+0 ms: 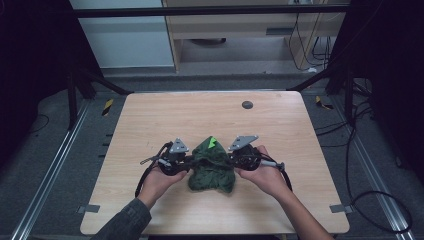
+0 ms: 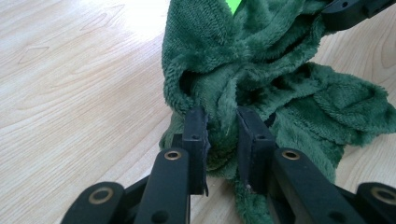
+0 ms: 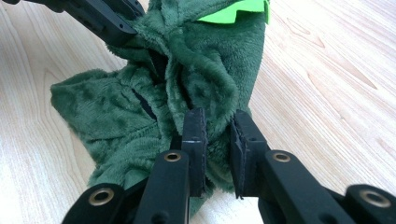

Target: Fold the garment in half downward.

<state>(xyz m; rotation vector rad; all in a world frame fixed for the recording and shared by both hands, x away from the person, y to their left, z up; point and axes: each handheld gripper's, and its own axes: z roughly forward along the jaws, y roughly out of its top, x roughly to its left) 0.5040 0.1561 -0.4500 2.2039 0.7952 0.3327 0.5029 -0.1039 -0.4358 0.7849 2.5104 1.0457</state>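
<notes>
High view: green fleece garment (image 1: 212,165) lies bunched near the table (image 1: 150,120) centre. Left gripper view: left hand-held gripper (image 2: 221,135) grips fleece. Right gripper view: right hand-held gripper (image 3: 218,135) likewise. Step: dual grasp; next, probably lift and spread evenly.

Black hand-held gripper (image 2: 222,135), brass-ringed screws, grey sleeve (image 1: 127,220)

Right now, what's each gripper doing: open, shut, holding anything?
Left gripper: shut on a fold of the green plush garment.
Right gripper: shut on the same garment, at its other side.
</notes>
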